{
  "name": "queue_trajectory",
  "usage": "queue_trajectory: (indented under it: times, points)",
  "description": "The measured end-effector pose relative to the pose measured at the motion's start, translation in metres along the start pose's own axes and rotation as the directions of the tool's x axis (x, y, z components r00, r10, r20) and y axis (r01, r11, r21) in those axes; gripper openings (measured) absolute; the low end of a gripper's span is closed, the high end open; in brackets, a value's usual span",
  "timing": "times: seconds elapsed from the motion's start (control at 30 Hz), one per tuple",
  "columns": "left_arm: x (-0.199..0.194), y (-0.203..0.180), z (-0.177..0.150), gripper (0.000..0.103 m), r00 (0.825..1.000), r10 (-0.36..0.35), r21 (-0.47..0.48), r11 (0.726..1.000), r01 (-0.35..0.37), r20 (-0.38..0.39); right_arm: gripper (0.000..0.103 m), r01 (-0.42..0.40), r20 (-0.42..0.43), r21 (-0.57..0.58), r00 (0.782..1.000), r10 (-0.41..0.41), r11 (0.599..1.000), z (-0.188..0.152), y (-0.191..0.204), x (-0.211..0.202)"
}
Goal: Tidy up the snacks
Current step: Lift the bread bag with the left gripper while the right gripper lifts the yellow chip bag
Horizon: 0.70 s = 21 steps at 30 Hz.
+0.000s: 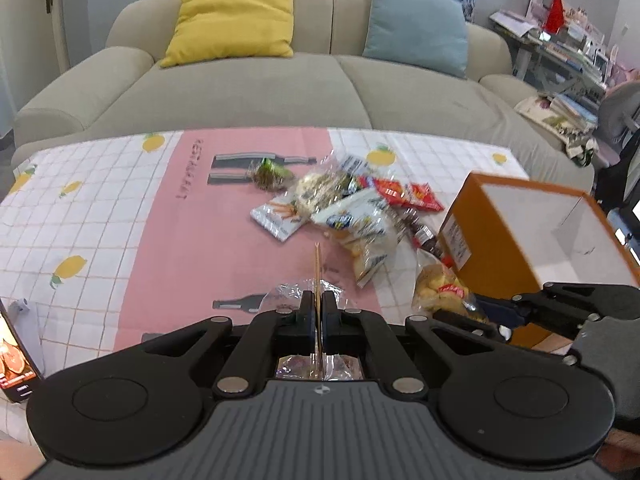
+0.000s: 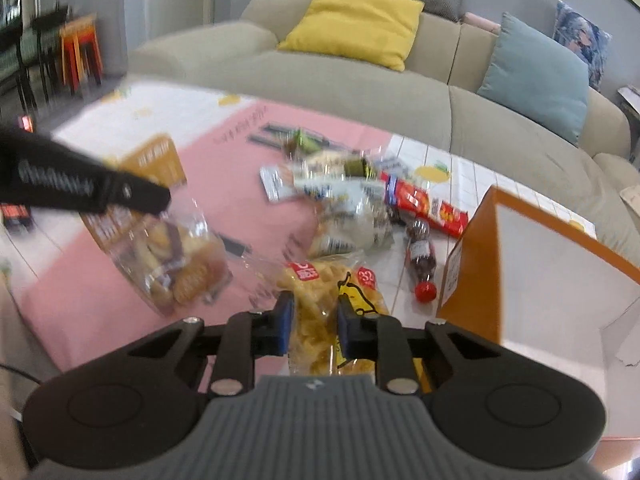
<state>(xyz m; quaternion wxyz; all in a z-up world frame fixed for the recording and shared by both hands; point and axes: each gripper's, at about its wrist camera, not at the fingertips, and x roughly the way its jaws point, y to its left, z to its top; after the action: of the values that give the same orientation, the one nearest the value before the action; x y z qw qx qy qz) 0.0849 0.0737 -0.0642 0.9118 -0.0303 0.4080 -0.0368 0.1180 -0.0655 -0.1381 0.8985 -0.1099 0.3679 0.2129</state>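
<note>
At the left of the table, the left gripper [image 1: 318, 312] is clamped on the top edge of a clear bag of pastries [image 2: 180, 264], its jaws pinched nearly together on the thin seal; seen from the right wrist view, the bag hangs below the fingers, lifted off the pink and lemon-print tablecloth [image 1: 168, 216]. Behind it stands a brown carton (its print too blurred to read) [image 2: 154, 160]. In mid-table lies the loose heap of remaining snacks: a white biscuit packet [image 1: 276, 218], a pale bag of cookies [image 1: 360, 224], red wrappers [image 1: 404, 194] and a small cola bottle [image 2: 419, 256] on its side with its red cap toward the camera. Just right of centre, the right gripper [image 2: 312, 324] is closed around a yellow bag of crisps [image 2: 320, 304], squeezing its middle between blue-padded fingers. At the far right the orange box [image 2: 532, 264] stands open, its white inside apparently empty where visible, just beside the crisps.

The step in hand looks like loading the box. The crisps are nearest, so they should probably go first: lift clear of the box's near wall, carry over the opening, lower, then release gently (a hard squeeze would crush the contents). The pastry bag, held only by its seal, may swing; a slow, level carry would help.
</note>
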Motion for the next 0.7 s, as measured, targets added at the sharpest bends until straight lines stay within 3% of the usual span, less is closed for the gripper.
queue_trajectory:
  times: [0.2, 0.37, 0.57, 0.7]
  points:
    - [-0.032, -0.023, 0.021, 0.002, 0.998, -0.023, 0.035, 0.999, 0.021, 0.059, 0.018, -0.049, 0.104, 0.04, 0.994, 0.045, 0.998, 0.023, -0.016, -0.051]
    - [-0.053, -0.051, 0.046, 0.002, 0.992, -0.087, 0.078, 0.994, 0.08, 0.088, 0.017, -0.073, 0.157, 0.062, 0.986, 0.062, 0.995, 0.034, -0.037, -0.091]
    - [-0.057, -0.094, 0.078, 0.002, 0.979, -0.19, 0.154, 0.972, 0.177, 0.069, 0.017, -0.051, 0.159, 0.117, 0.987, 0.032, 0.992, 0.039, -0.081, -0.12]
    - [-0.043, -0.125, 0.096, 0.002, 0.96, -0.28, 0.182, 0.945, 0.272, 0.019, 0.017, -0.015, 0.118, 0.15, 0.993, -0.003, 0.989, 0.038, -0.114, -0.127]
